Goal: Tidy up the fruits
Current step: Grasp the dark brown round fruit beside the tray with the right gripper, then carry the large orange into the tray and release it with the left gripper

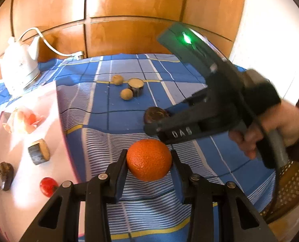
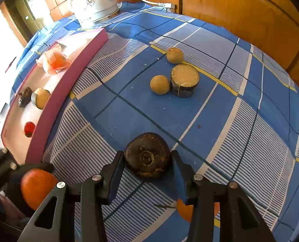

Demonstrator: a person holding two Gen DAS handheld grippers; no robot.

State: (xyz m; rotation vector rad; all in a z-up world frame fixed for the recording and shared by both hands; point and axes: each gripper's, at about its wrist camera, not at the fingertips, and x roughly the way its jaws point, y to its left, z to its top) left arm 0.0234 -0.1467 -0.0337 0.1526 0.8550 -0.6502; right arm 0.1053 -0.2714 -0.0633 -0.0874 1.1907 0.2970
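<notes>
Left wrist view: left hand-held gripper (image 1: pixel 148 159) is gripping the round orange mandarin (image 1: pixel 148 160); right hand-held gripper (image 2: pixel 147 157) is bracketing the dark brown flattish fruit (image 2: pixel 147 156), contact unclear. Next, probably placing the mandarin on the pink tray (image 1: pixel 54 133).

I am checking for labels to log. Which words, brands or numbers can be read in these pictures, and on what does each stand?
"DAS": white letters on the side of the right gripper, seen from the left wrist.
White kettle: a dark printed decoration, too blurred to tell whether it holds words.
Nothing else readable.
</notes>
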